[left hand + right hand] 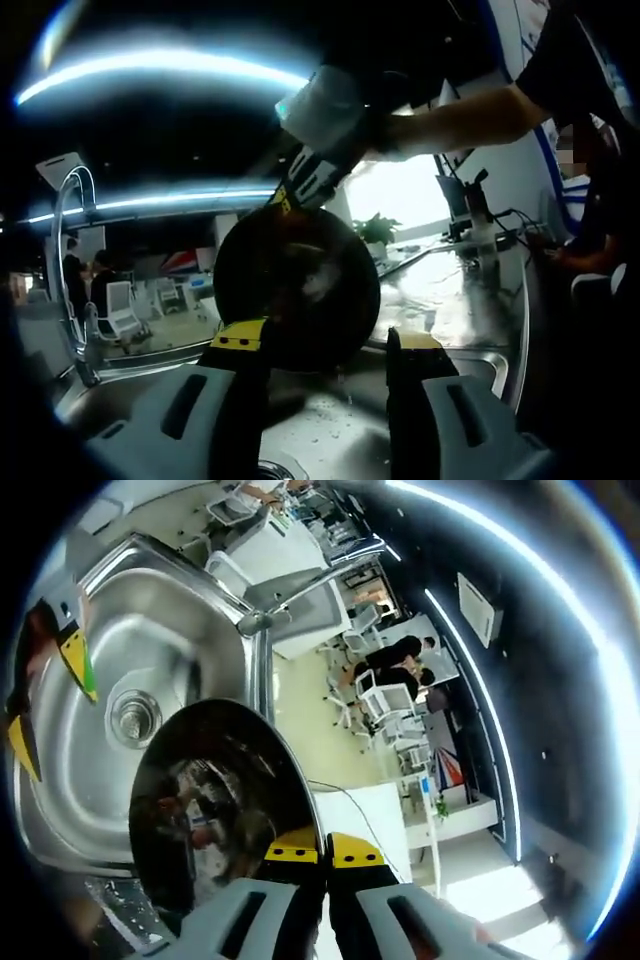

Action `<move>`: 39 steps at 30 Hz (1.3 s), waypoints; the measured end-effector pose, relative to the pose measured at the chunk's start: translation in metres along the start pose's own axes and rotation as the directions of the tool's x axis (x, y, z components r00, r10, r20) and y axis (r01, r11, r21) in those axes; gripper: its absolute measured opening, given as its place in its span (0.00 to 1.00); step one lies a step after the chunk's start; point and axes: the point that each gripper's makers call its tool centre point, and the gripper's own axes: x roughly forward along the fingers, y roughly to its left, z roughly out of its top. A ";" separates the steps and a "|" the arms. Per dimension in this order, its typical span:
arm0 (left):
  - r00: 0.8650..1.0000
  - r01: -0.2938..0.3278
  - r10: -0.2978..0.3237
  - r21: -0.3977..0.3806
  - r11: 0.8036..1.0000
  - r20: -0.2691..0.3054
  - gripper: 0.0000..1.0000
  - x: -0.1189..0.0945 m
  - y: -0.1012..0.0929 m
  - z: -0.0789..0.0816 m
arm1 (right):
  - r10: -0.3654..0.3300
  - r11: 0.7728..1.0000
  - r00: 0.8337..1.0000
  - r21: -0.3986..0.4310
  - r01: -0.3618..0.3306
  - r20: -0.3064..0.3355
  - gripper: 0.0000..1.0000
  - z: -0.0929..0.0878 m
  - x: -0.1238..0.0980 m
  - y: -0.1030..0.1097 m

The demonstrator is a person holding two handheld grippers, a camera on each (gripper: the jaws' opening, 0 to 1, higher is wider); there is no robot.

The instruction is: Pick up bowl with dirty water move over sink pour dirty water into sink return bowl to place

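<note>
So right up close in the right gripper view, the right tool (322, 852) has its yellow-tipped jaws pinched together on the rim of the bowl (215, 800), a thin edge grip at the near side. The bowl's tipped over on its side above the sink (150, 600), open face toward the drain (133, 717). From the left gripper view you see its dark round underside (297, 290) hanging over the basin, the right tool coming down from the top onto its rim.

The left tool (325, 345) is spread wide with nothing between the jaws, hovering low over the sink just in front of the bowl.

Handling-wise: I'd guess it's steel, mirror-shiny inside, stiff, thin-walled, probably light with the water tipping out. Wet polished metal is slippery, so the rim is the only real place to pinch it, and a one-point grip like that could let it swivel. Won't break, just clang.

Sink is brushed stainless, rounded corners, droplets on the floor of it. A curved chrome tap (72, 250) stands at the far-left edge, and the wet tabletop (455, 290) runs off right. Office chairs and people way beyond.
</note>
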 end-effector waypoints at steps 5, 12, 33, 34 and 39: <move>1.000 0.001 -0.001 -0.001 1.000 -0.001 0.40 0.000 0.000 0.000 | -0.029 1.000 0.999 -0.010 0.030 0.019 0.00 0.003 -0.003 -0.004; 1.000 -0.008 0.008 0.002 1.000 -0.004 0.40 0.000 0.001 -0.001 | -0.054 0.998 0.998 -0.038 0.056 0.040 0.00 0.011 -0.009 -0.005; 1.000 0.000 0.000 0.008 1.000 -0.013 0.40 0.001 0.000 -0.003 | -0.129 0.978 0.985 -0.151 0.146 0.117 0.00 0.023 -0.017 -0.004; 1.000 0.001 0.000 0.008 1.000 -0.013 0.40 0.001 0.000 -0.003 | -0.129 0.977 0.985 -0.153 0.146 0.118 0.00 0.023 -0.017 -0.004; 1.000 0.001 -0.001 0.008 1.000 -0.014 0.40 0.001 0.000 -0.004 | -0.139 0.971 0.982 -0.178 0.162 0.131 0.00 0.025 -0.019 -0.001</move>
